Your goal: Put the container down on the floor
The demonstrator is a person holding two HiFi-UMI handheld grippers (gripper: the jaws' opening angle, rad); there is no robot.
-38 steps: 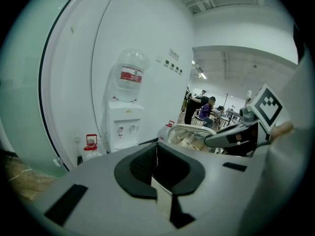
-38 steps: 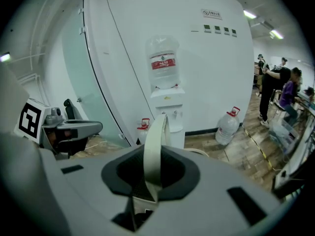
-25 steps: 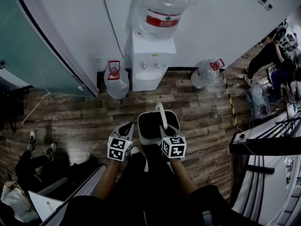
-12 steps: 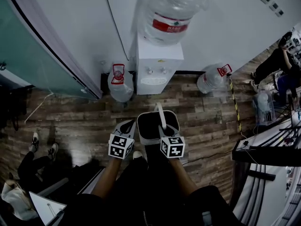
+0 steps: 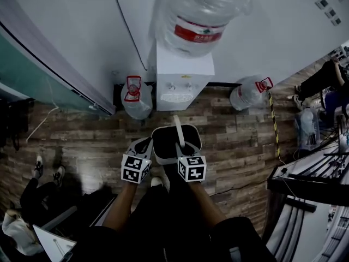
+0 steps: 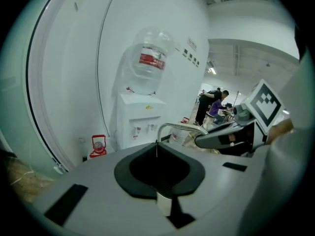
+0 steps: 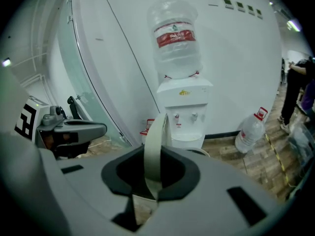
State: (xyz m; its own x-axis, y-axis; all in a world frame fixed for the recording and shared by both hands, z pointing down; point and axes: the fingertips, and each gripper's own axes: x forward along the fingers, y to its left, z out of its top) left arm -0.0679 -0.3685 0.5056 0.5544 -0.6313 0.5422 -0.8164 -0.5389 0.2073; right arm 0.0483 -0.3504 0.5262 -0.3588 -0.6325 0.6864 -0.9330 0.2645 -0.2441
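Note:
A white container [image 5: 175, 146] with a dark inside hangs above the wood floor in the head view, just in front of the person's legs. Its pale arched handle [image 5: 177, 129] runs up over the opening. My right gripper [image 5: 183, 147] is shut on that handle, and in the right gripper view the handle [image 7: 157, 136] passes straight between the jaws of the right gripper [image 7: 152, 178]. My left gripper [image 5: 144, 145] hovers beside the container's left rim with nothing in it. In the left gripper view the left gripper [image 6: 157, 149] looks shut, with the handle [image 6: 173, 127] ahead to its right.
A white water dispenser [image 5: 182, 83] topped by a large bottle [image 5: 197, 15] stands against the wall directly ahead. Two water jugs [image 5: 135, 100] [image 5: 248, 94] sit on the floor on either side. A seated person [image 5: 30, 192] is at left, a dark rack [image 5: 308, 179] at right.
Both grippers and the hanging container have moved forward toward the water dispenser and a little lower. The right gripper's hold on the handle is unchanged.

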